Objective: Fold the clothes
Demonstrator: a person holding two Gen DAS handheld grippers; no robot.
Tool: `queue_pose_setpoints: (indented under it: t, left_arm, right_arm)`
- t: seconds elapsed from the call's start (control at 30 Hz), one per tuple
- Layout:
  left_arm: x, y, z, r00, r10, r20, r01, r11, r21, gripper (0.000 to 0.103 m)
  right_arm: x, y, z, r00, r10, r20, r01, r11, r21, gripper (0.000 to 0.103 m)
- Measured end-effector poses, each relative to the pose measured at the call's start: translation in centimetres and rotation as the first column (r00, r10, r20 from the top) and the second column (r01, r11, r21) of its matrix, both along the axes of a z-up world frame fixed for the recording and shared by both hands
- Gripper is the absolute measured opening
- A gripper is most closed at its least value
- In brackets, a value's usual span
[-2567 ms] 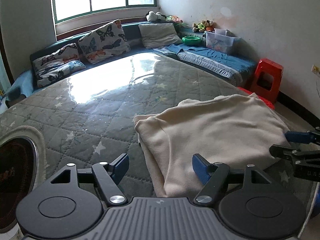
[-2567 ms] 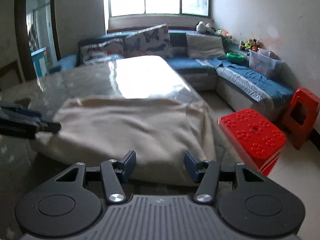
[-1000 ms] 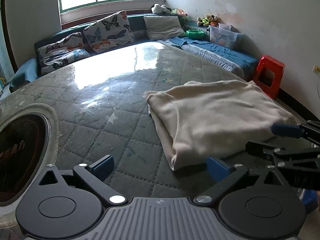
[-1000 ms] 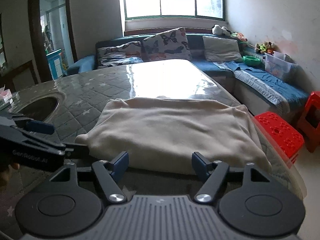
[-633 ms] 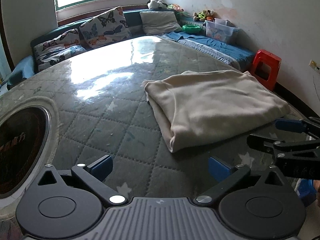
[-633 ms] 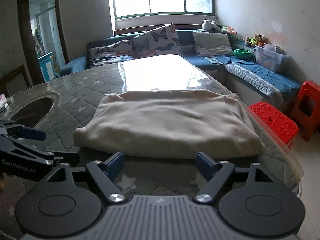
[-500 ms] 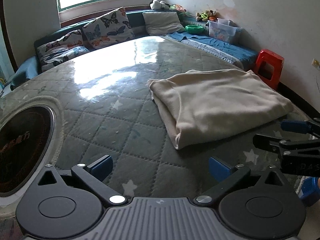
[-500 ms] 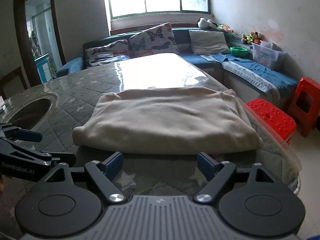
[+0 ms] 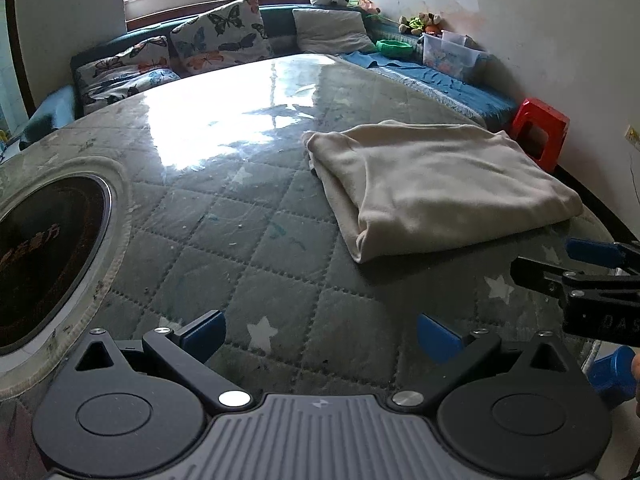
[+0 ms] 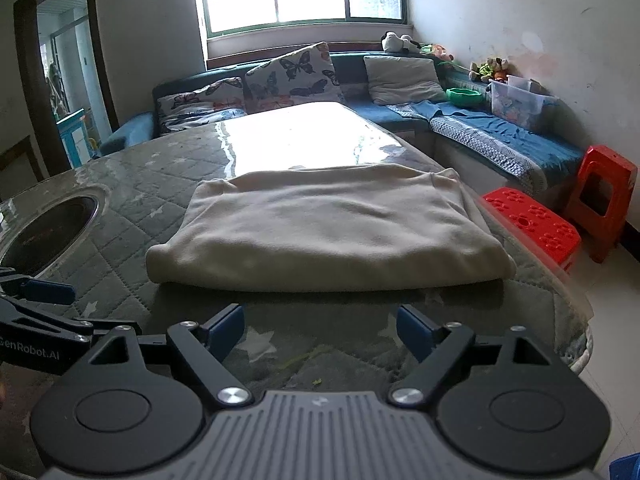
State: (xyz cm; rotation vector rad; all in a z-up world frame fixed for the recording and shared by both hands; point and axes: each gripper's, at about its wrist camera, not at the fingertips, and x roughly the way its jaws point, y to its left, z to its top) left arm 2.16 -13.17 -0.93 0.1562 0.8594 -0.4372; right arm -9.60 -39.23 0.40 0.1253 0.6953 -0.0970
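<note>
Looking along the left hand-held gripper (image 9: pixel 321 332), the left wrist view shows its blue pads spread wide and released, with only the quilted grey surface (image 9: pixel 248 248) between them. A folded cream cloth (image 9: pixel 432 184) lies flat toward the right edge of the surface, well ahead of the pads and touching neither. Its folded edge faces the camera and its near corner is rounded. The right hand-held gripper (image 9: pixel 560 260) comes in from the right edge of the view, just off the cloth's near right corner, apart from it. A dark round inset (image 9: pixel 44 256) sits in the surface at the left. Butterfly cushions (image 9: pixel 220 40) line a sofa past the far edge, and a red stool (image 9: pixel 540 132) stands on the floor to the right.

In the right wrist view, the right hand-held gripper (image 10: pixel 320 326) has just been opening; its pads stand wide apart and released, with nothing between them but bare surface (image 10: pixel 320 344). The cloth (image 10: pixel 328 228) lies straight ahead, its thick folded edge just beyond the pads, not touched. It sits near the right edge of the surface. The left hand-held gripper (image 10: pixel 48 300) shows at the left, beside the cloth's near left corner and clear of it. A second, perforated red stool (image 10: pixel 536 224) stands just off the right edge, with the taller stool (image 10: pixel 604 196) behind it.
</note>
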Motion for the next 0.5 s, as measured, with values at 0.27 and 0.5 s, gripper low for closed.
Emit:
queue_pose_setpoints:
  t: [0.27,0.5]
  left_arm:
    - [-0.7,0.4,0.2,1.0,0.002,0.011,-0.002,1.0,-0.006,0.103]
    - [-1.5,0.4,0.4,1.0,0.001,0.02,-0.001,1.0,-0.009,0.103]
  right_arm:
    - [-0.6,0.5,0.2,1.0,-0.009,0.009,0.009,1.0,-0.005,0.089]
    - [-1.2,0.6,0.6,1.0,-0.02,0.022,0.02,1.0,-0.003,0.092]
